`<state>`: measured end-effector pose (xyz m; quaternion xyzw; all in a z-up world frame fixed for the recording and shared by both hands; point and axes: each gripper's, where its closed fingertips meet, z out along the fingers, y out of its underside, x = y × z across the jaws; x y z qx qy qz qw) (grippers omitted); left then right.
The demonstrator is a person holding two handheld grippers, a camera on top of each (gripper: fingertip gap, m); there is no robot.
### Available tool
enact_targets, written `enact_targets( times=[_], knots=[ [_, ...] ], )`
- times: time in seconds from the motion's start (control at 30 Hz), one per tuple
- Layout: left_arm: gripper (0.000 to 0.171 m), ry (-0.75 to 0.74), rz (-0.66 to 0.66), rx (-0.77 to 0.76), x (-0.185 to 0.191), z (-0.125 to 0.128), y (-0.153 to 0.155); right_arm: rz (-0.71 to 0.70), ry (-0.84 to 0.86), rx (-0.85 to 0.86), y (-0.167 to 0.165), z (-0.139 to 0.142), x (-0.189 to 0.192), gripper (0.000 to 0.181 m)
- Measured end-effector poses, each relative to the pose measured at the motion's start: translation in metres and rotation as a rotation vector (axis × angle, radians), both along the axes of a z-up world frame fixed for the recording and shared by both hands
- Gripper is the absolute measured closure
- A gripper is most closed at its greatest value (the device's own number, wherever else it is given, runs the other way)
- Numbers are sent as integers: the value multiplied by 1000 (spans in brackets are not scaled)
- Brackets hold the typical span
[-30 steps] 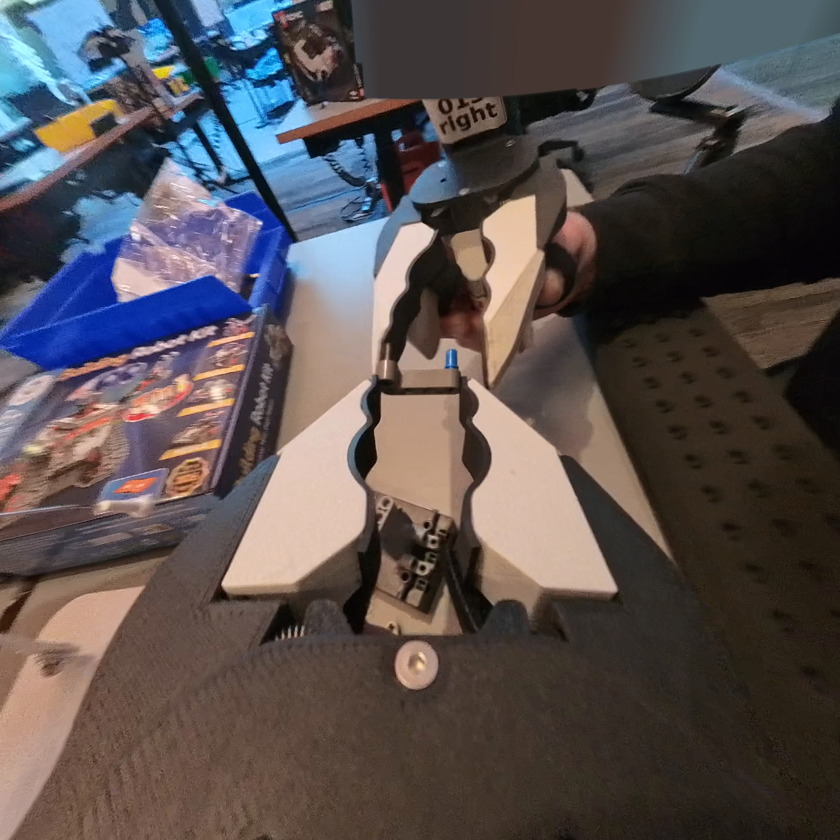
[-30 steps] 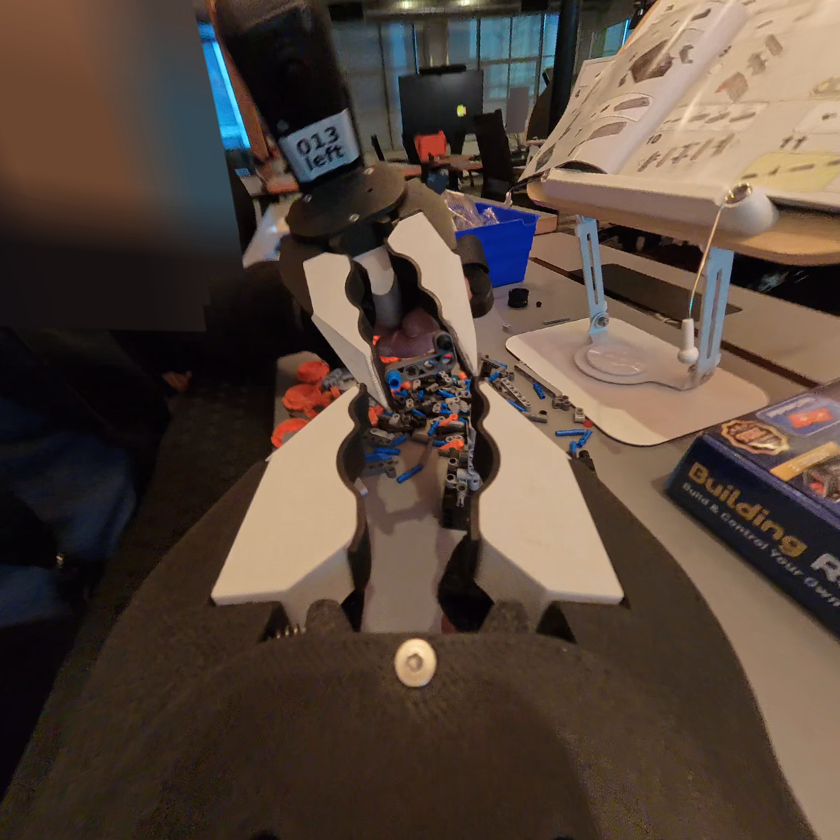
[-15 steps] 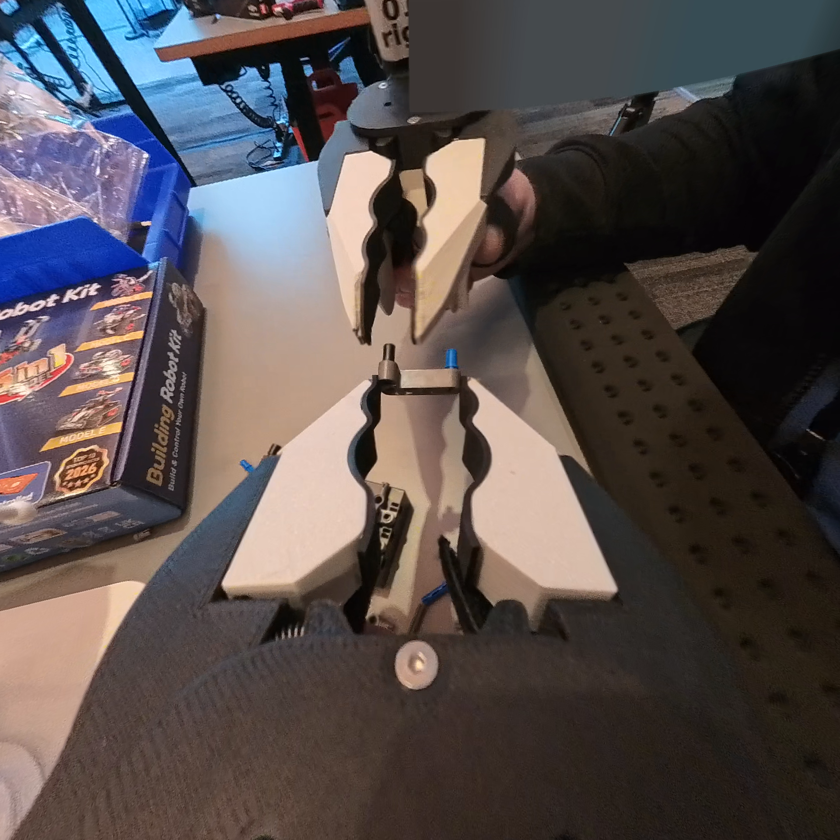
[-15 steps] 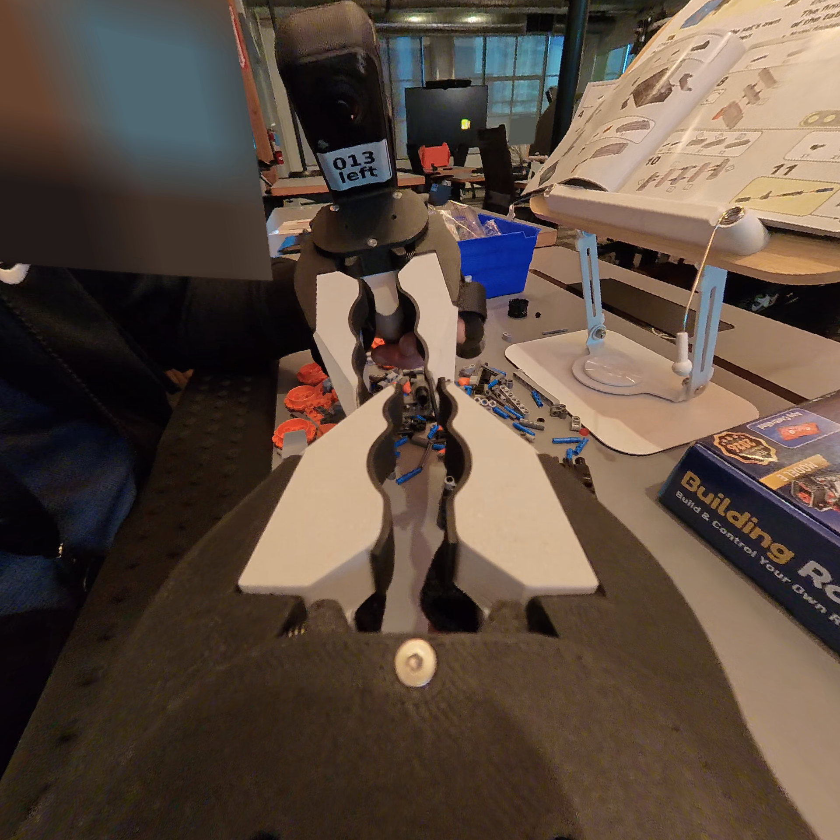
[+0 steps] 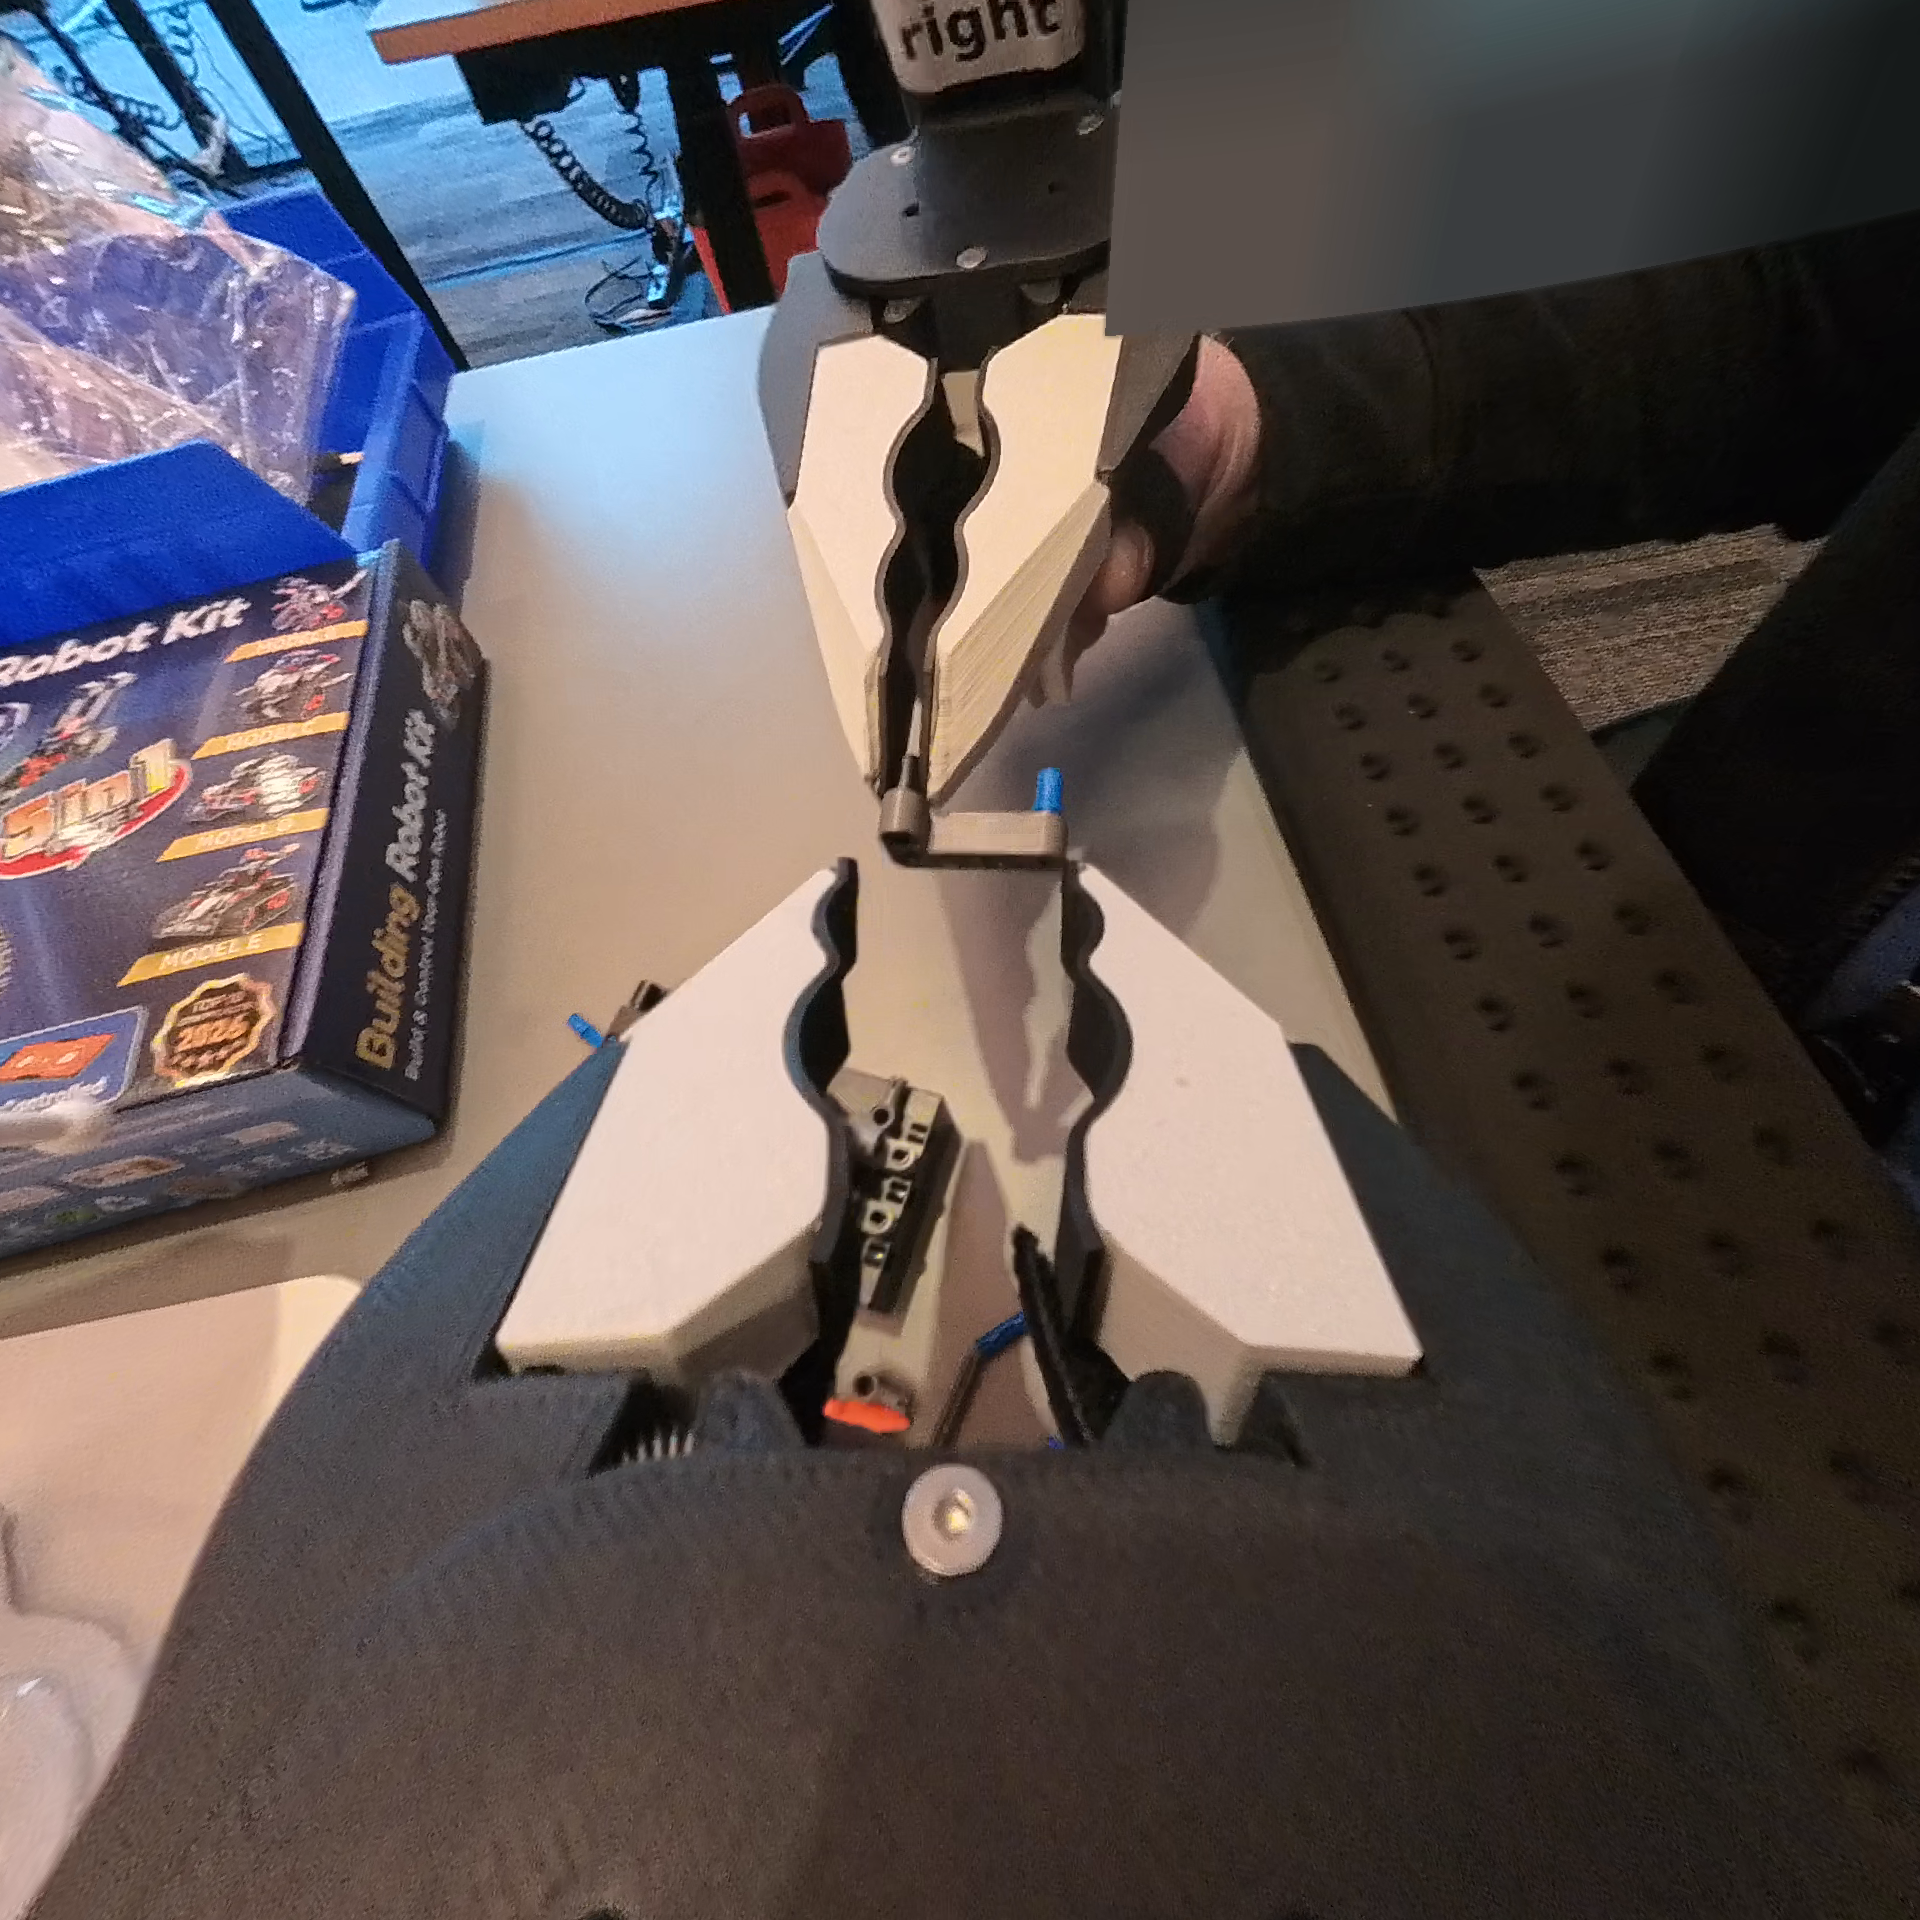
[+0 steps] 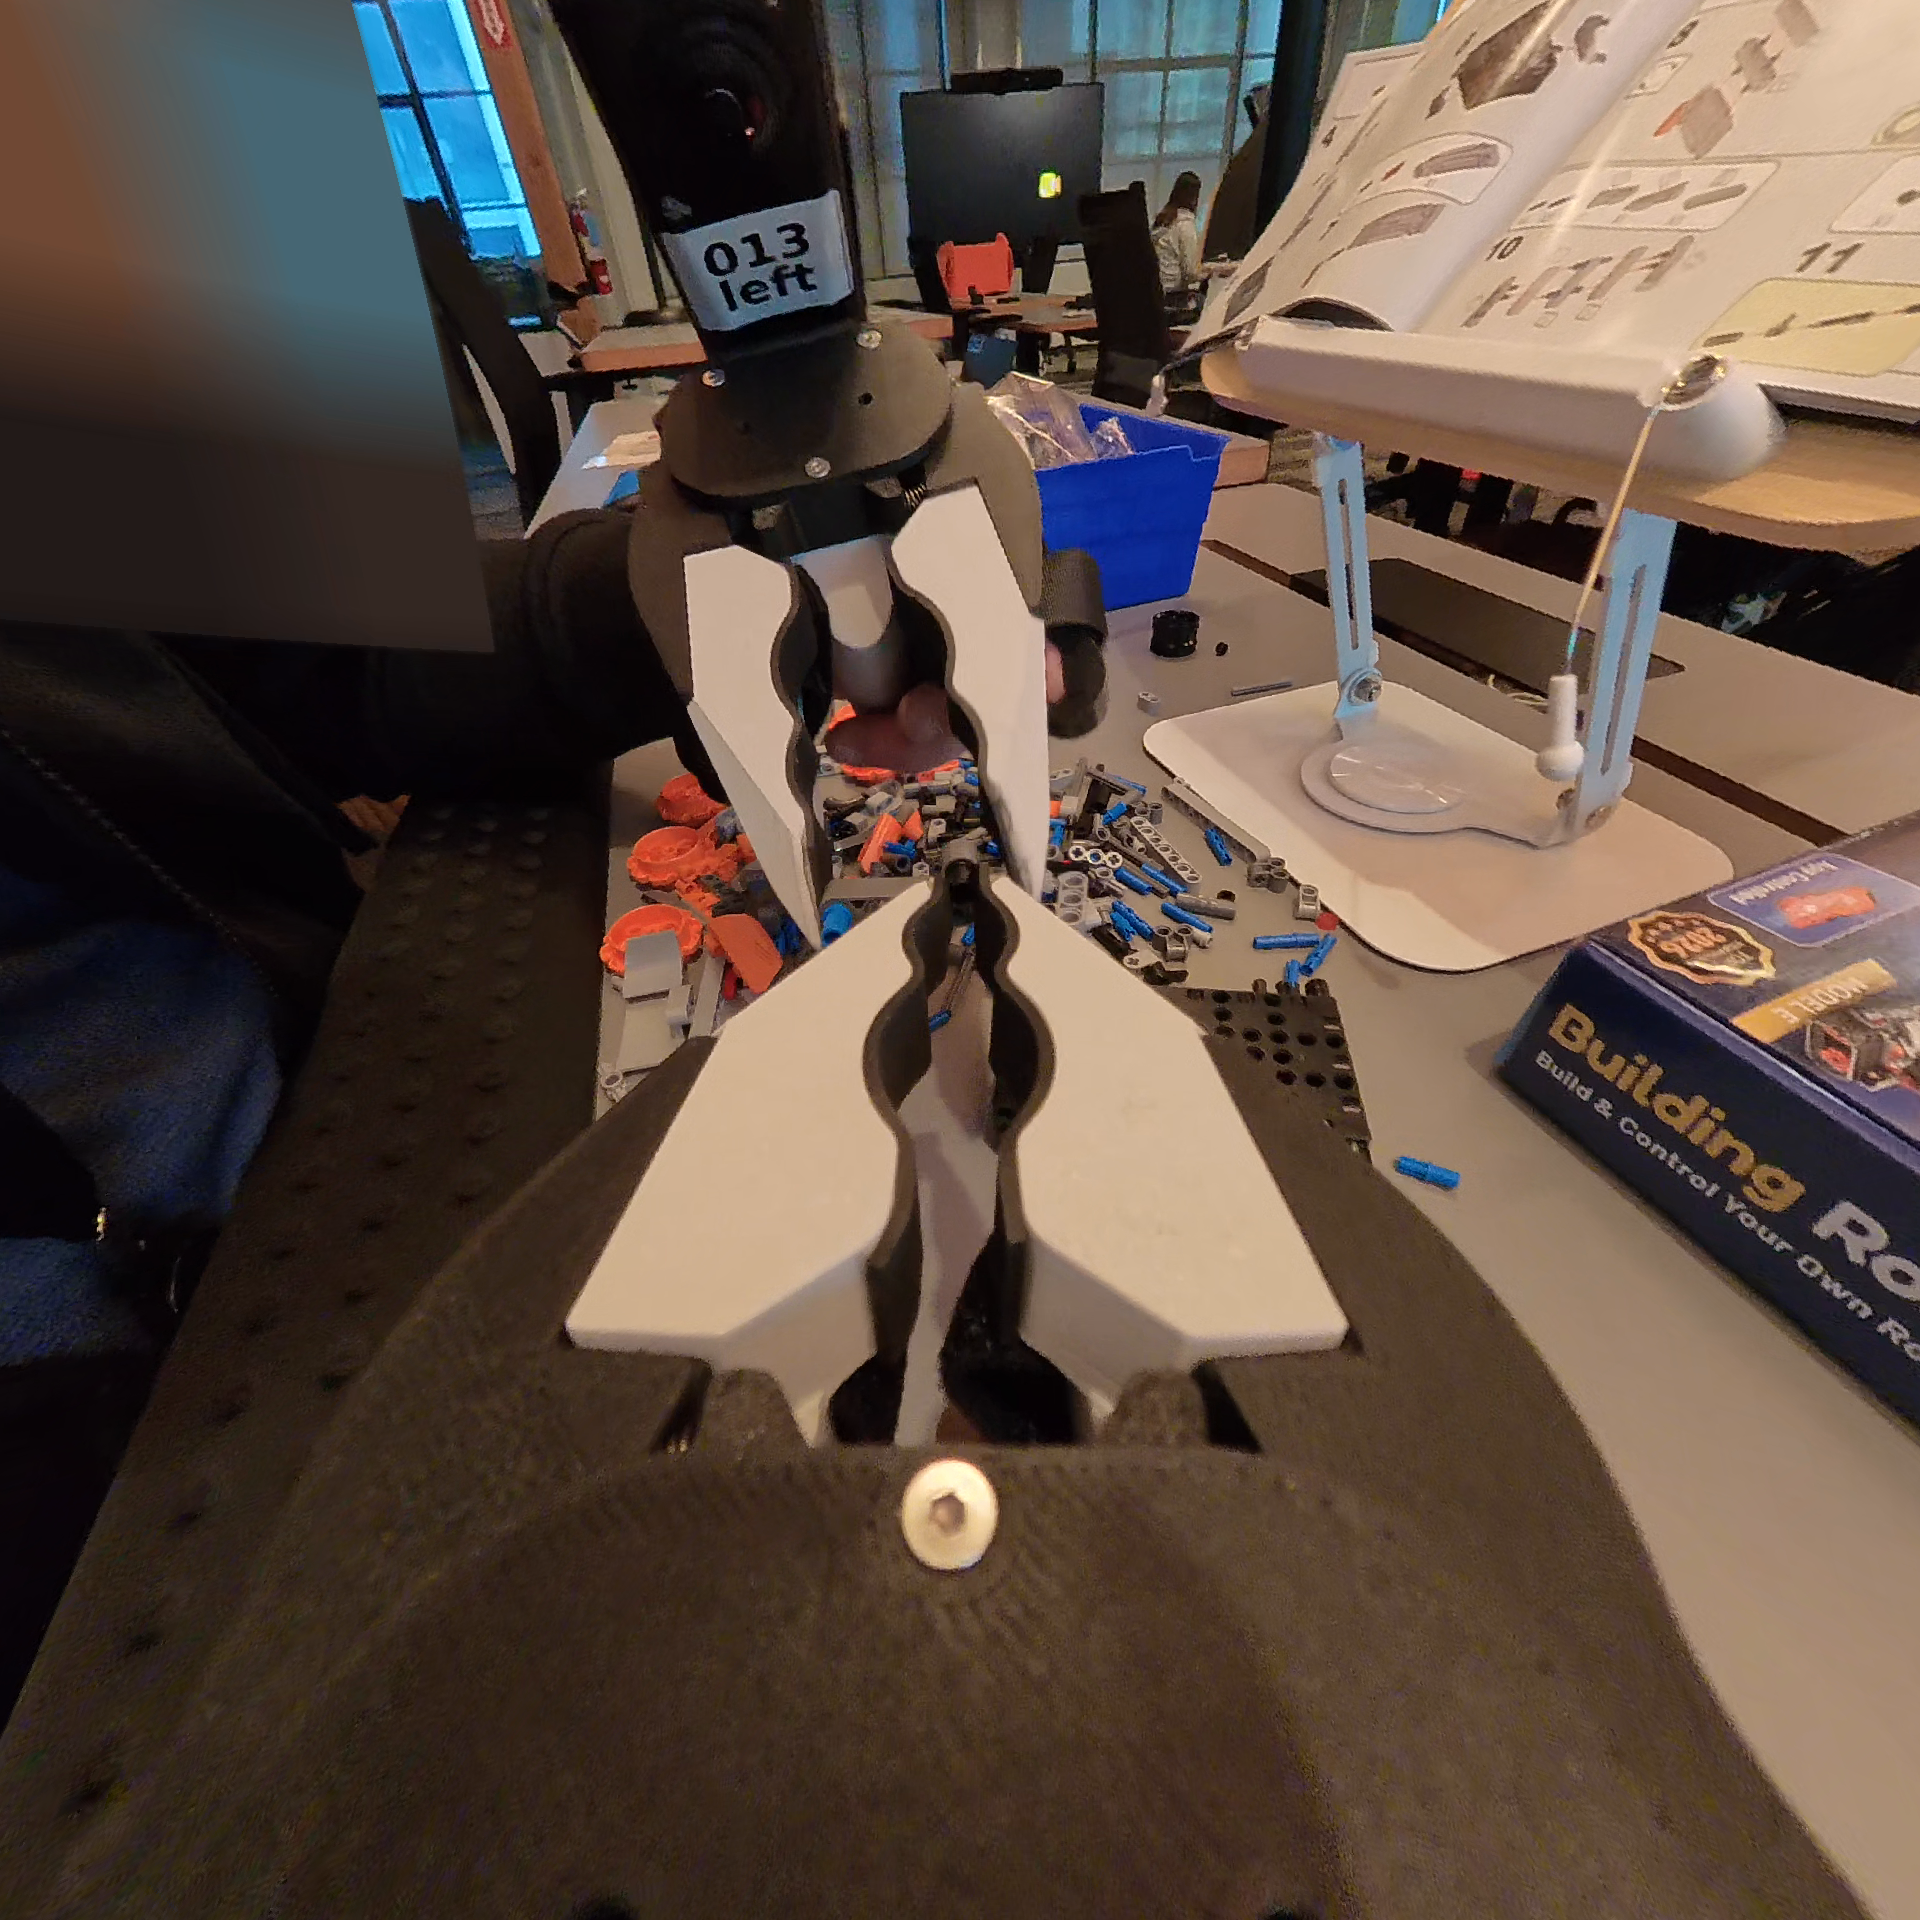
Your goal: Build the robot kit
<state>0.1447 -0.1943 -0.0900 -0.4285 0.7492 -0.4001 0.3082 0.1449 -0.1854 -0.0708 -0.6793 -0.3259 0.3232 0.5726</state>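
Right gripper (image 5: 914,769) pinches a black peg on the grey beam (image 5: 977,831), while the left gripper's (image 5: 956,883) fingers stand apart below; a loose pinch could drop it onto the table (image 5: 644,582).

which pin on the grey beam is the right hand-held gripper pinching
The dark pin, between the right hand-held gripper's tips; the blue pin at the beam's other end stands free.
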Motion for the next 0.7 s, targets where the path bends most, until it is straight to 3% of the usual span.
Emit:
enact_targets(
  times=[0.17,0.33,0.57,0.7],
  knots=[
    [129,29,66,102,-8,-3,22,-32,-78,-80,9,-26,5,179],
    [126,109,140,210,-16,-23,48,-70,-175,-164,22,-56,5,180],
    [127,176,143,173,-16,-51,58,-98,-271,-218,35,-82,4,179],
    [129,205,129,166,-15,-62,56,-114,-277,-214,37,-82,5,179]
  ],
)
